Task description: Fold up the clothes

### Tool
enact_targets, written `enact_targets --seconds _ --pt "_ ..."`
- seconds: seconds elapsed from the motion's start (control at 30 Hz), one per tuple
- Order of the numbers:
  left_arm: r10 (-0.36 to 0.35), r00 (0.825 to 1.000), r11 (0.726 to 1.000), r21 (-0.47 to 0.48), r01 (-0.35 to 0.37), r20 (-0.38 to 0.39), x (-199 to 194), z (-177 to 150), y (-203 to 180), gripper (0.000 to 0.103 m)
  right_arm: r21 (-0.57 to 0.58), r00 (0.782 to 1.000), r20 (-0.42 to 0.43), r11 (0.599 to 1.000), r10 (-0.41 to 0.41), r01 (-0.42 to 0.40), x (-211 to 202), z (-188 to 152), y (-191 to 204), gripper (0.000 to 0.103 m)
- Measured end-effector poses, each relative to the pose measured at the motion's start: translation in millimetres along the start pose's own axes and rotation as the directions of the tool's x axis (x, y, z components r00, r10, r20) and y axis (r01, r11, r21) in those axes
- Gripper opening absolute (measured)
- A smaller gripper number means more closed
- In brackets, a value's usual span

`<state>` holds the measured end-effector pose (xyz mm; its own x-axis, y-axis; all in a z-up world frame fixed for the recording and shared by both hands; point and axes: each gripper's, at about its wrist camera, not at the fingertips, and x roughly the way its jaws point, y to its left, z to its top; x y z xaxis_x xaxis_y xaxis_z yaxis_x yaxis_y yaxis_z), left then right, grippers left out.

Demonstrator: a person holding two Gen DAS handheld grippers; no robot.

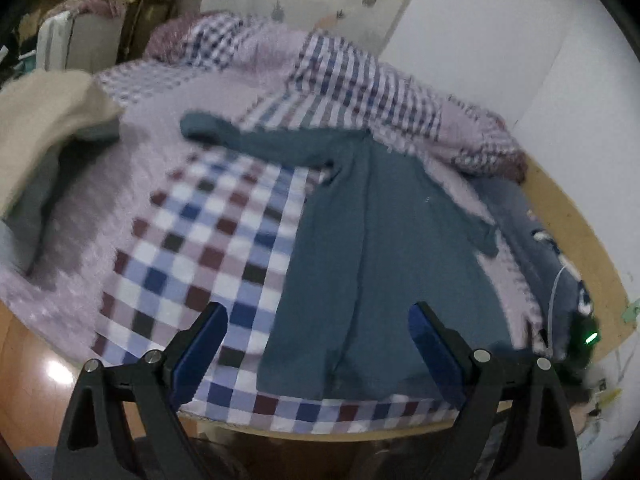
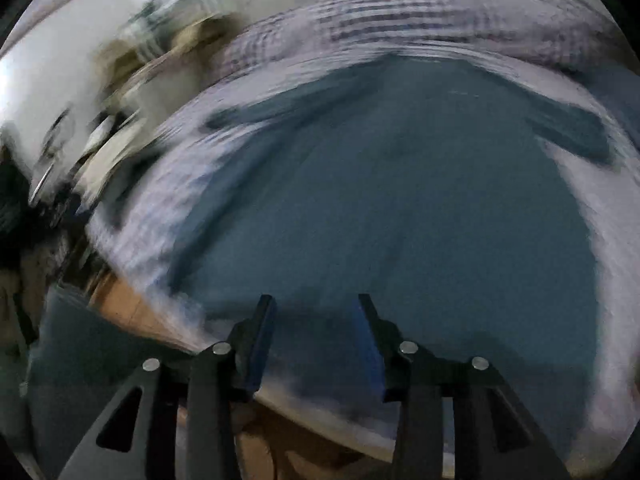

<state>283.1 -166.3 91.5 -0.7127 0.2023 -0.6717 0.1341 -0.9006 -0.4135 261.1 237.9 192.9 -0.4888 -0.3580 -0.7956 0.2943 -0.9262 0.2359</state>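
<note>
**Two empty grippers over a shirt laid out and waiting for its first fold**

Both sets of fingers stand spread with nothing between them. The left gripper hovers just short of the teal shirt's near hem, towards its left corner; the right gripper hangs over the same hem further along, though that view is smeared by motion and shows little beyond colour.

The shirt lies flat and face-down or face-up, I cannot tell which, on a checked blanket that covers the counter. Beyond the hem the body runs away from the grippers; one sleeve stretches out left of the shirt, the other lies short on its right. Behind the shirt the blanket is bunched; a beige cloth sits well to its left.

Judging by this, folding has not begun. The next move calls for pinching one hem corner and the matching shoulder cleanly, catching the shirt only and not the blanket beneath.
</note>
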Motion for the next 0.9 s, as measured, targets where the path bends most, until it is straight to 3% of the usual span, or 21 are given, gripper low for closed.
enact_targets --seconds 0.07,0.1,0.17,0.27,0.43,0.7,0.83,0.9 --pt "0.011 1.000 1.000 0.002 -0.011 -0.027 19.2 -6.7 -0.2 0.094 0.078 0.989 -0.023 0.986 -0.144 0.146 -17.6 -8.9 -55.4 0.047" --pt "0.017 0.999 1.000 -0.004 -0.017 -0.041 28.3 -8.9 1.4 0.094 0.128 0.984 -0.047 0.976 -0.171 0.176 -23.4 -14.8 -77.7 0.047" --pt "0.033 0.997 0.999 -0.015 -0.034 -0.066 44.0 -13.0 5.2 0.094 0.254 0.983 -0.090 0.950 -0.162 0.180 -32.2 -26.3 -118.3 0.047" --pt "0.056 0.993 0.998 -0.029 -0.060 -0.106 62.2 -19.1 11.4 0.094 0.340 0.985 -0.116 0.926 -0.130 0.162 -35.0 -40.1 -150.5 0.047" --pt "0.064 0.981 0.995 -0.059 -0.075 -0.181 87.3 -27.9 20.8 0.094 0.347 0.976 -0.187 0.922 -0.110 0.170 -18.3 -54.7 -163.1 0.047" --pt "0.140 0.955 0.990 0.011 -0.142 -0.261 111.6 -39.8 11.0 0.090 0.399 0.992 -0.110 0.911 -0.064 0.103 -14.1 -50.3 -180.9 0.054" --pt "0.135 0.948 0.990 0.006 -0.139 -0.288 118.9 -43.8 11.1 0.075 0.379 0.990 -0.123 0.919 -0.071 0.113 -3.9 -44.8 -176.8 0.056" --pt "0.111 0.954 0.992 -0.022 -0.122 -0.280 115.5 -42.4 14.0 0.066 0.360 0.988 -0.133 0.925 -0.079 0.122 -1.4 -41.3 -174.2 0.056"
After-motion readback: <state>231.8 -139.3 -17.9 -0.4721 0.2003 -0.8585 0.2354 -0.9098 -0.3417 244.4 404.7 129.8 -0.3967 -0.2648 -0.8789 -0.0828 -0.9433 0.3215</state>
